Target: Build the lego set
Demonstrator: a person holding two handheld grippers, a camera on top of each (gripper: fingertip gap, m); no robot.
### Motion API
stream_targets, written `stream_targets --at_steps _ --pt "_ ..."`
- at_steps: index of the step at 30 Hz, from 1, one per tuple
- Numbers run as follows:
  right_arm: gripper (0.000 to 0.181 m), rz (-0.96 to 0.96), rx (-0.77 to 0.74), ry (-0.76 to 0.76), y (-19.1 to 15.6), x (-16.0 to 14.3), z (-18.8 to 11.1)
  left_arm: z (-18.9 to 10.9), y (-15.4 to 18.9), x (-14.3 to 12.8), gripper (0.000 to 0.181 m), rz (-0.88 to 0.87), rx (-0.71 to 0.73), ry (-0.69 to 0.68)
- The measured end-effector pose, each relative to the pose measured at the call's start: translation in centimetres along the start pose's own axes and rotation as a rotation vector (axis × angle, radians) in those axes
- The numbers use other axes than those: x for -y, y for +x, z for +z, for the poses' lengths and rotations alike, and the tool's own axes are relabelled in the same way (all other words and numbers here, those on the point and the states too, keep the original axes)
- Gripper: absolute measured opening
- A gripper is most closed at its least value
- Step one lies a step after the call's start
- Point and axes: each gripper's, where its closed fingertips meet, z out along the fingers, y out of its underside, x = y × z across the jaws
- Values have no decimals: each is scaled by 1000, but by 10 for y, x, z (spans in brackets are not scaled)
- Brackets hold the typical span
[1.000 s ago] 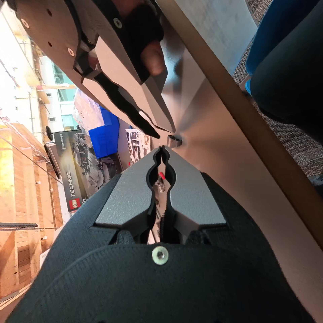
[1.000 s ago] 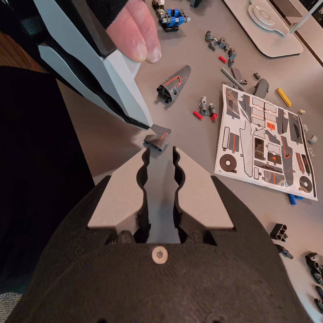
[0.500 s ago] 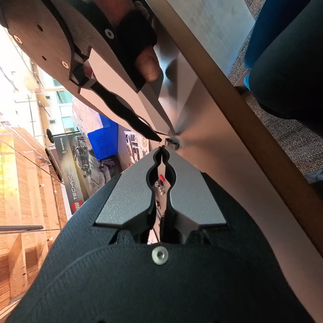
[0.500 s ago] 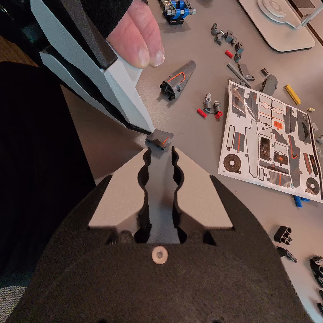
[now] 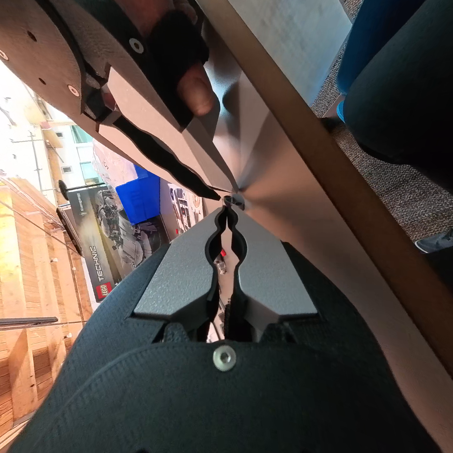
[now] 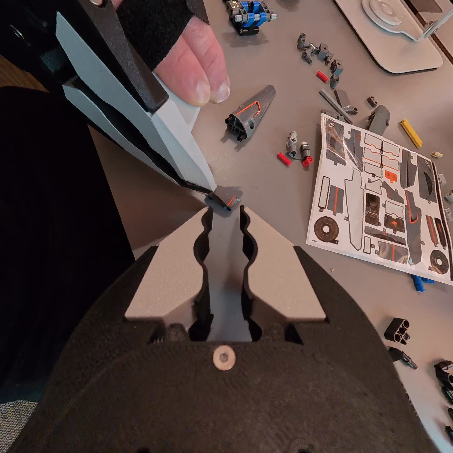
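A small dark grey panel piece [image 6: 226,196] with an orange line lies on the grey table [image 6: 264,220], near the table's front edge. My left gripper [image 6: 211,190] comes in from the upper left, shut, its tips touching the piece's left corner. I cannot tell whether they pinch anything. In the left wrist view the left gripper [image 5: 226,210] is shut and the piece [image 5: 234,199] sits just past its tips. My right gripper [image 6: 225,208] is open, with the piece's near edge at the gap between its tips. It also shows in the left wrist view [image 5: 224,193].
A sticker sheet [image 6: 382,196] lies to the right. A grey cone piece [image 6: 250,110], red pins [image 6: 284,158], a yellow axle [image 6: 411,133], a blue-and-grey assembly [image 6: 250,17] and black pieces [image 6: 397,331] are scattered around. A stand base [image 6: 392,31] is far right. The set's box [image 5: 103,240] and a blue bin [image 5: 139,196] stand behind. The grippers are tip to tip, or close to it.
My right gripper has moved forward until the piece sits at its open tips. The left gripper's tips have stayed at the piece, whose orange-lined top now lies flatter.
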Motion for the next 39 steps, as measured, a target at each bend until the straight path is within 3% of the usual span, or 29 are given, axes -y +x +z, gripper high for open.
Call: stream_targets --at_steps 24,39 --pt "20 -2 6 2 -1 0 0 -4 -3 -4 0 -17 3 4" --pt "19 -19 16 17 -4 2 -1 -9 -11 -6 0 -155 -24 60"
